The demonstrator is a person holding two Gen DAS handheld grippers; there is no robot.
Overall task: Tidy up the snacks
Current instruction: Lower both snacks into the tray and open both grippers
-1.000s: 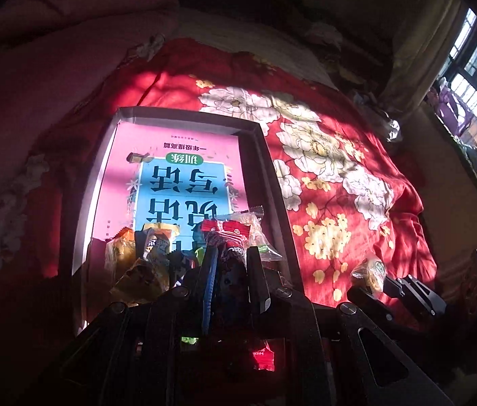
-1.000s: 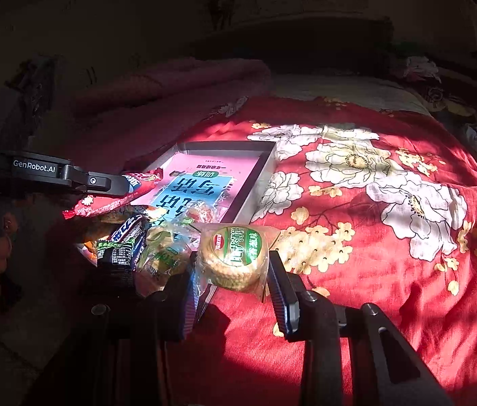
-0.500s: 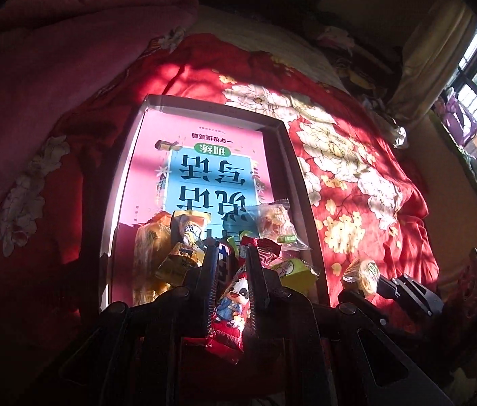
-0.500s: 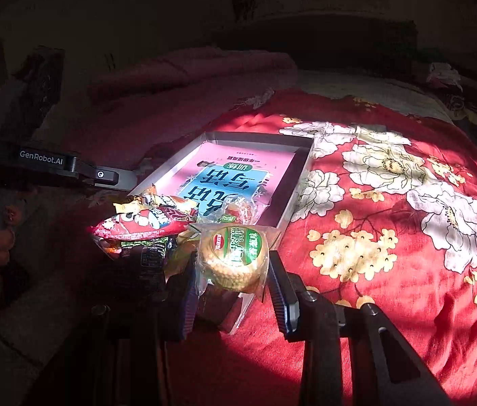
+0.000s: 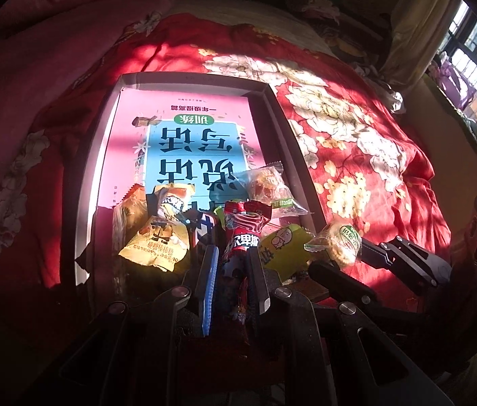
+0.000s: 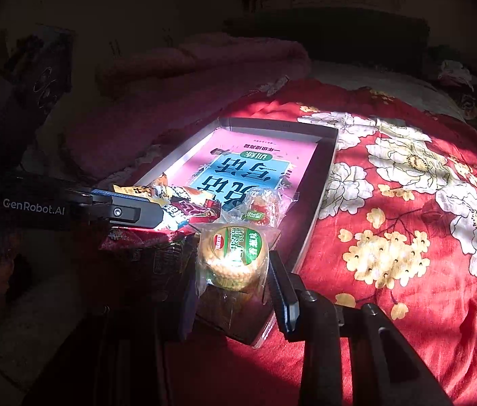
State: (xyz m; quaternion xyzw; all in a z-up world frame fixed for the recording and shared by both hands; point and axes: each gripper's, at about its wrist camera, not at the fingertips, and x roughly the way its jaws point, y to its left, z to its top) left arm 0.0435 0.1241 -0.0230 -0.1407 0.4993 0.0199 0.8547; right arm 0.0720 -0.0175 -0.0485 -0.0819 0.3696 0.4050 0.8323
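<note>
A shallow grey box (image 5: pixel 274 101) with a pink and blue book (image 5: pixel 184 135) in it lies on a red flowered bedspread. Several snack packets (image 5: pixel 157 240) lie at its near end. My left gripper (image 5: pixel 230 264) is shut on a red snack packet (image 5: pixel 243 233) above that end; it also shows in the right wrist view (image 6: pixel 184 216). My right gripper (image 6: pixel 233 270) is shut on a round wrapped biscuit (image 6: pixel 235 253) over the box's near right corner; the biscuit shows in the left wrist view (image 5: pixel 343 242).
A pink blanket (image 5: pixel 52 34) is bunched at the left and far side. The red flowered bedspread (image 6: pixel 407 203) spreads to the right of the box. A window (image 5: pixel 475 67) and curtain stand at the far right.
Both grippers have moved forward over the box's near end with their snacks. The red packet has risen between the left fingers, and the biscuit has come closer to the box corner.
</note>
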